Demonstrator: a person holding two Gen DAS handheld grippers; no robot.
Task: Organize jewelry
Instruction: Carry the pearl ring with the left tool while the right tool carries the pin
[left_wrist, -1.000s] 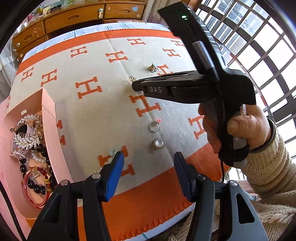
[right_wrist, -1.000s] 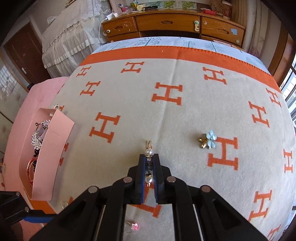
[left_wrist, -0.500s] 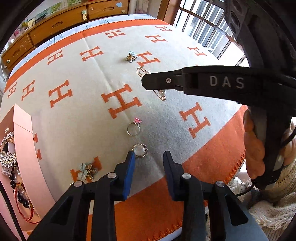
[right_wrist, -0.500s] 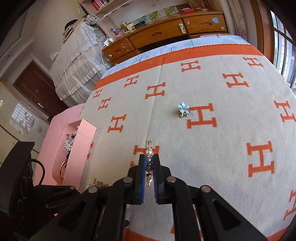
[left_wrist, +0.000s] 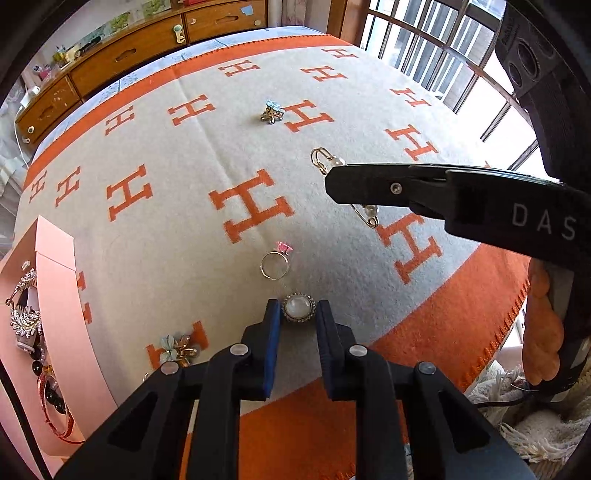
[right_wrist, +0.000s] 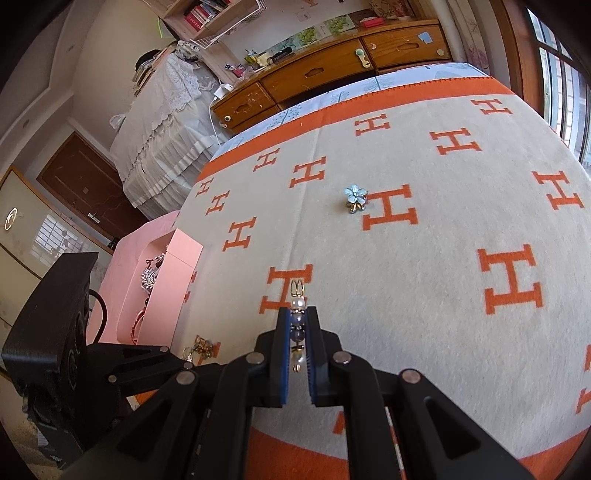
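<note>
Your left gripper (left_wrist: 297, 325) is closing around the round pearl brooch (left_wrist: 298, 307) on the cream-and-orange H-patterned blanket (left_wrist: 177, 229) (pads not yet pressing). Your right gripper (right_wrist: 298, 332) pinches the pearl pin (right_wrist: 297, 325). Wooden drawers (right_wrist: 332, 70) line the far wall; the pink jewelry box (left_wrist: 55, 295) sits left.

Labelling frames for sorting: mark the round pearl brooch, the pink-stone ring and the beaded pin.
round pearl brooch (left_wrist: 298, 307), left wrist view, on its white centre stone.
pink-stone ring (left_wrist: 274, 264), left wrist view, on its band.
beaded pin (right_wrist: 297, 303), right wrist view, on its top pearl.
</note>
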